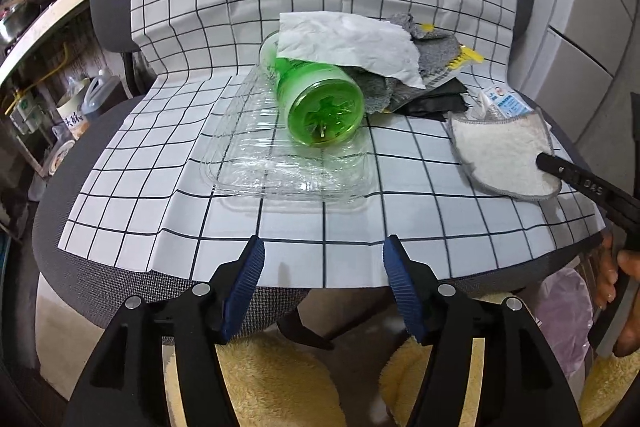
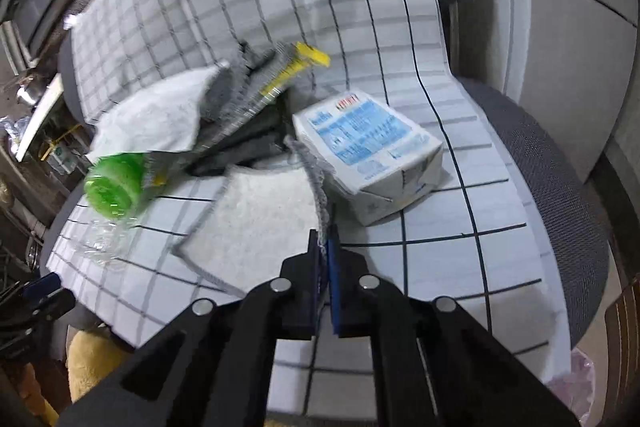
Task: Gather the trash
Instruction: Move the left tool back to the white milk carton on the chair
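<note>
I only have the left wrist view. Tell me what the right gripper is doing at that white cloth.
Observer: The right gripper is shut on the grey hem of the white cloth; the hem stands up between its fingers.
Operator: Report what sits behind the cloth. I see only a blue-and-white corner.
Observer: A whole white-and-blue carton, lying on its side close beside the cloth's raised hem.
Operator: Say whether the fingers caught the carton too.
Observer: No. The carton lies beyond the fingertips; only the cloth's hem is pinched.
</note>
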